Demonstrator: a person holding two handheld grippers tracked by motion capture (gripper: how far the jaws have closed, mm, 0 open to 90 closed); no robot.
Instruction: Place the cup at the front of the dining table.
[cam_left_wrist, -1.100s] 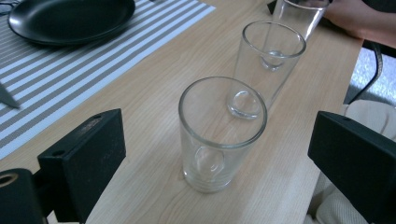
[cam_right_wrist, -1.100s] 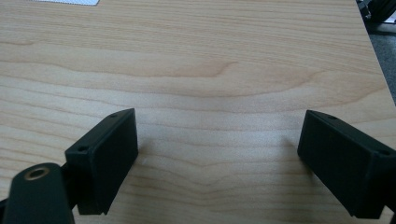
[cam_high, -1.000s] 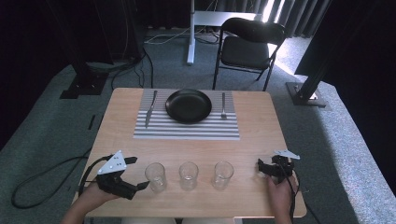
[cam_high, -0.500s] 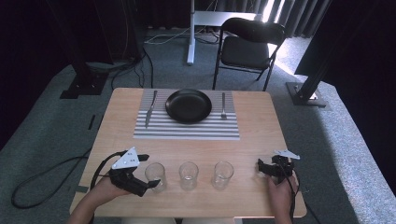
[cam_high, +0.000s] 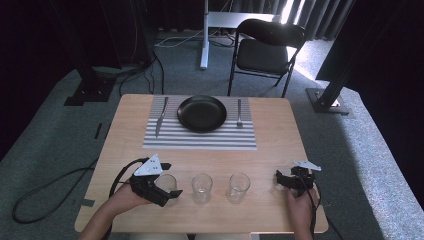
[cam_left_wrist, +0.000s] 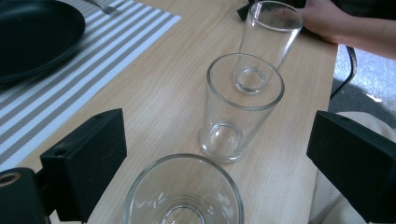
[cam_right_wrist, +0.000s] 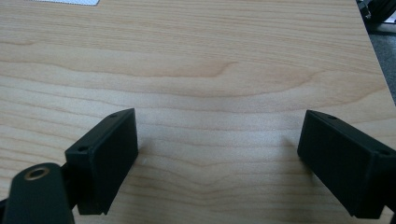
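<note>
Three clear empty glasses stand in a row near the table's front edge. My left gripper (cam_high: 170, 181) is open, with one jaw on either side of the leftmost glass (cam_high: 165, 185). In the left gripper view that glass (cam_left_wrist: 184, 198) sits low between the wide black jaws of the left gripper (cam_left_wrist: 217, 154), and neither pad touches it. The middle glass (cam_left_wrist: 240, 107) and the far glass (cam_left_wrist: 271, 39) line up behind it. My right gripper (cam_high: 280, 180) rests at the front right, open over bare wood (cam_right_wrist: 219, 140), to the right of the third glass (cam_high: 238, 186).
A black plate (cam_high: 202, 113) lies on a striped placemat (cam_high: 200, 140) at the table's far side, with a knife (cam_high: 160, 117) to its left and a fork (cam_high: 239, 113) to its right. A folding chair (cam_high: 265, 50) stands beyond the table.
My left gripper has slid to the right along the front edge, up to the leftmost glass, which now stands between its jaws. The right gripper has stayed where it was.
</note>
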